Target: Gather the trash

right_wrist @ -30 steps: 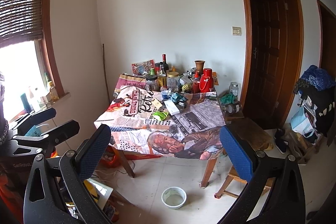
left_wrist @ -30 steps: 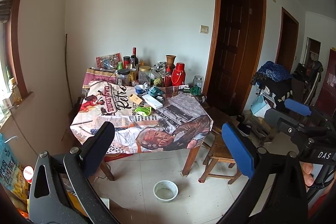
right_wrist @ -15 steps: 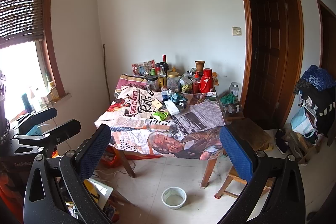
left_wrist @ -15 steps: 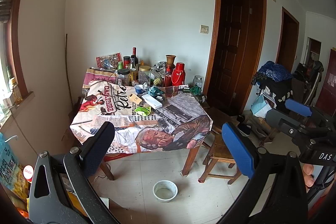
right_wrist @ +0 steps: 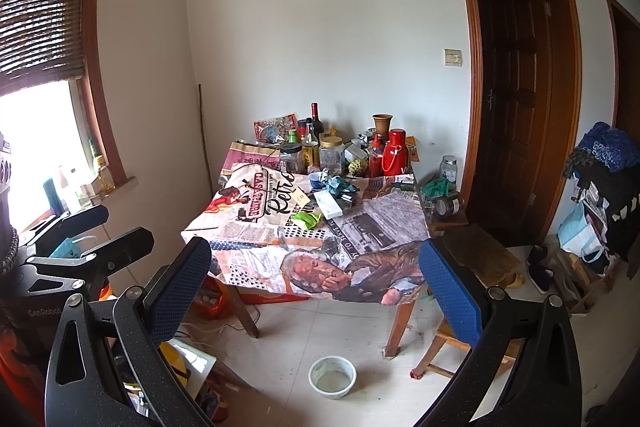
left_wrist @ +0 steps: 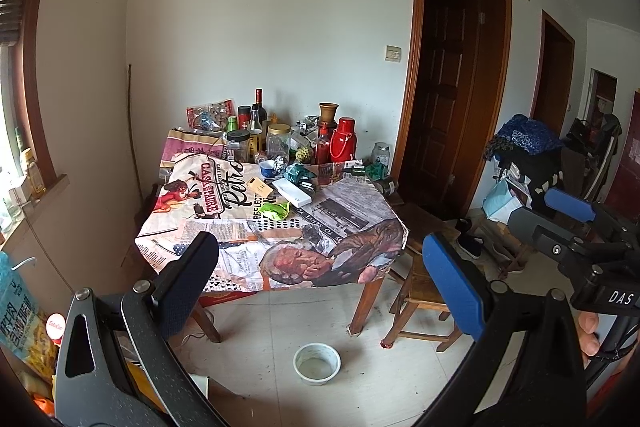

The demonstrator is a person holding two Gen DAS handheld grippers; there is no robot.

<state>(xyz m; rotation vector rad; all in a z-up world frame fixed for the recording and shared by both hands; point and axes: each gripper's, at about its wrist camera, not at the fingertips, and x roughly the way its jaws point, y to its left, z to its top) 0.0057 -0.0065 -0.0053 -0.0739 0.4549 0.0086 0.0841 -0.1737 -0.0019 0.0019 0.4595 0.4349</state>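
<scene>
Grippers unchanged since a second ago: my left gripper [left_wrist: 320,283] and right gripper [right_wrist: 316,283] stay released, well short of the desk [left_wrist: 224,231]; the green wrapper [left_wrist: 276,211] awaits collection.

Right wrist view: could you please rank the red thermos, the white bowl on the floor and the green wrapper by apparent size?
1. White bowl, though it sits nearer the camera.
2. Red thermos.
3. Green wrapper.
</scene>
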